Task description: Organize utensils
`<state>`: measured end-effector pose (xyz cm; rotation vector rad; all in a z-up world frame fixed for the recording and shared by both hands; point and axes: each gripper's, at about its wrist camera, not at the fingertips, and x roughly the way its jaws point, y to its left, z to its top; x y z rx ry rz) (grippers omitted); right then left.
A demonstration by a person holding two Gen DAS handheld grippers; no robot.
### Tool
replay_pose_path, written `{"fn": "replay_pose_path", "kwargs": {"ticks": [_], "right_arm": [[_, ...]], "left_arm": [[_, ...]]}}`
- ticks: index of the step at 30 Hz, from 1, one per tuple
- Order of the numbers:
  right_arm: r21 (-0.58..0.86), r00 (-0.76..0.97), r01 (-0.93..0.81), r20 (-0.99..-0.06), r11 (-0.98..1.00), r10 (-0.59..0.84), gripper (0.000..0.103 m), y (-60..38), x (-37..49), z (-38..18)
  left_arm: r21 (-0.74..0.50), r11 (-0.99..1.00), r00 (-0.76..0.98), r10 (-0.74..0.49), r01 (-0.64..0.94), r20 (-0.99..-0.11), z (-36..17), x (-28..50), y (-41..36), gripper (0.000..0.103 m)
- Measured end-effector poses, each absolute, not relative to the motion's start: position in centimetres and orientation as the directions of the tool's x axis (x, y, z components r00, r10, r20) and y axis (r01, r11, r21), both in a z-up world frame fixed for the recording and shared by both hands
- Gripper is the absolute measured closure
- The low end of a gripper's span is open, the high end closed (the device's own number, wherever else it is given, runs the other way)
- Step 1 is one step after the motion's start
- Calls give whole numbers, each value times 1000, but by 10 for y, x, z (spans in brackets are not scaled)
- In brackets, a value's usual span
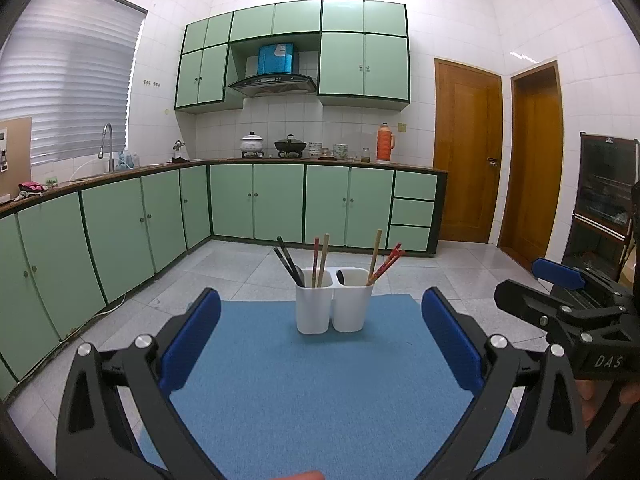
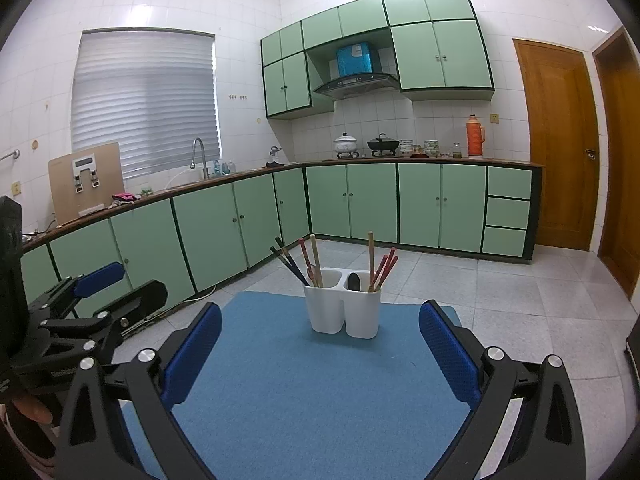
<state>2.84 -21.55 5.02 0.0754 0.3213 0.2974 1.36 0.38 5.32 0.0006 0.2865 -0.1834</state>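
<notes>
a white two-cup holder (image 1: 334, 302) is sitting on the blue mat (image 1: 304, 392), chopsticks (image 1: 320, 260) and a dark spoon (image 2: 353, 281) standing inside. the left gripper (image 1: 320, 344) and right gripper (image 2: 320, 346) are hanging wide open, holding nothing.

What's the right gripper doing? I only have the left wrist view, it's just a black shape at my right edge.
Observer: The right gripper is open wide, nothing in it, aimed at the white holder.
Operator: Dark thing in the holder's right compartment?
Observer: A black spoon, bowl end up, beside the red chopsticks.
Operator: Board cut off at my left edge?
Observer: A wooden board standing on the counter, with a white device mounted on it.
</notes>
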Motion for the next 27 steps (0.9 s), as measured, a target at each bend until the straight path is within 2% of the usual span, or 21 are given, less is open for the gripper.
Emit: {"fn": "replay_pose_path", "kwargs": {"ticks": [27], "right_arm": [[118,906,-276,-300,954,299,6,-212,28,48]], "left_arm": [[-27,983,943,-179,179,-281,53,14,6,6]]}}
